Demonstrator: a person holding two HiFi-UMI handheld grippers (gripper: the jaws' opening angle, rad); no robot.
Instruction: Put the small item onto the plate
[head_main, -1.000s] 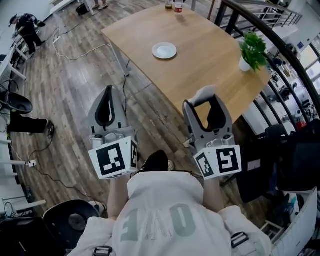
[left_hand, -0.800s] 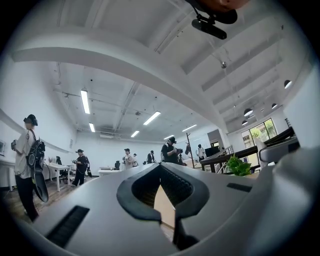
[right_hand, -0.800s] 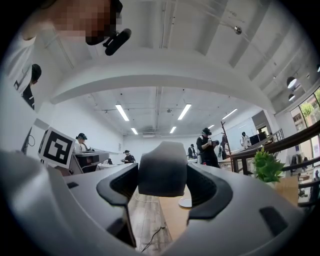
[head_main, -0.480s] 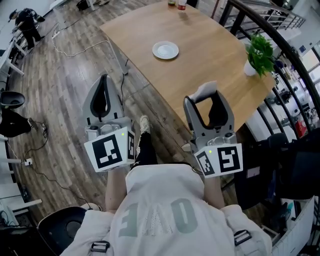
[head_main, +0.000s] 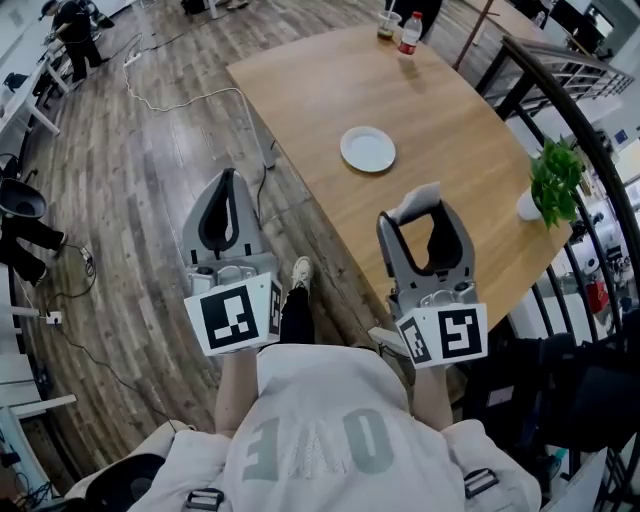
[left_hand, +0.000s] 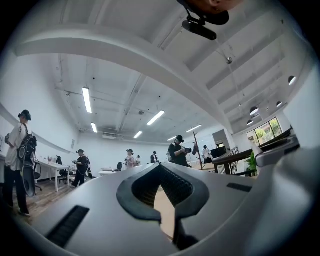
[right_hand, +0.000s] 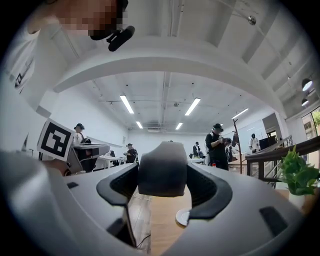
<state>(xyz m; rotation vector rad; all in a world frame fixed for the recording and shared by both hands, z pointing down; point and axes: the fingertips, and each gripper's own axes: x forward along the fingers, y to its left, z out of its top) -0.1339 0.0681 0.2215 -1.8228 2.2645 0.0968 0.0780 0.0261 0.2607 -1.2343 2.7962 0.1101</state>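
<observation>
At 11 o'clock from the right gripper (head_main: 425, 212), whose jaws clamp the small item (head_main: 413, 197), the plate (head_main: 368, 149) lies well apart on the counter (head_main: 320, 90). The left gripper (head_main: 226, 182) has its jaws closed on nothing and is the farther one.

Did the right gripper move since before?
Yes. The right gripper, shut on the small item, has come closer to the plate on the table; the gap between them is smaller.
</observation>
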